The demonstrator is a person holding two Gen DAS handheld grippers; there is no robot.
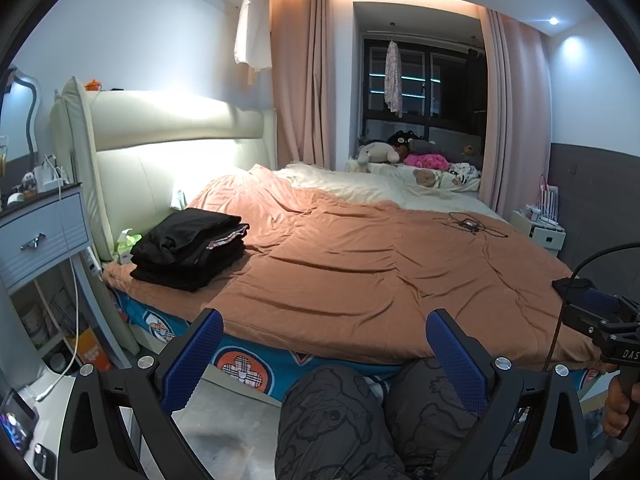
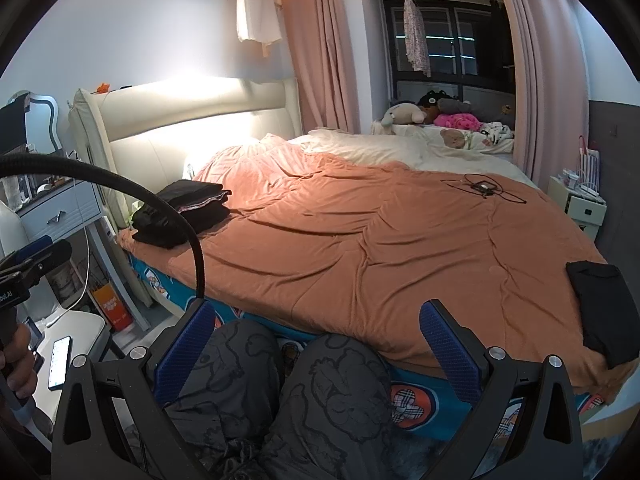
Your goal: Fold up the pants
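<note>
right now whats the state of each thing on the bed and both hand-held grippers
left hand-held gripper: open, holding nothing
right hand-held gripper: open, holding nothing
stack of black folded clothes: folded, piled near the headboard
single black garment: lying apart at the bed's right edge, loosely folded
orange quilt: spread out, wrinkled
black cable: loose on the quilt
pink curtains: drawn open

The duvet (image 2: 360, 240) on the bed is a burnt orange, with a cream blanket (image 2: 380, 148) behind it. On the duvet's headboard-side corner sits a stack of black folded pants (image 1: 188, 248), one with a pinkish patterned trim. Below the duvet the sheet (image 2: 412, 400) is teal with orange-and-plaid flower badges. Both claws have blue textured pads (image 1: 192, 356). Curtains (image 2: 320, 40) are dusty pink.
</note>
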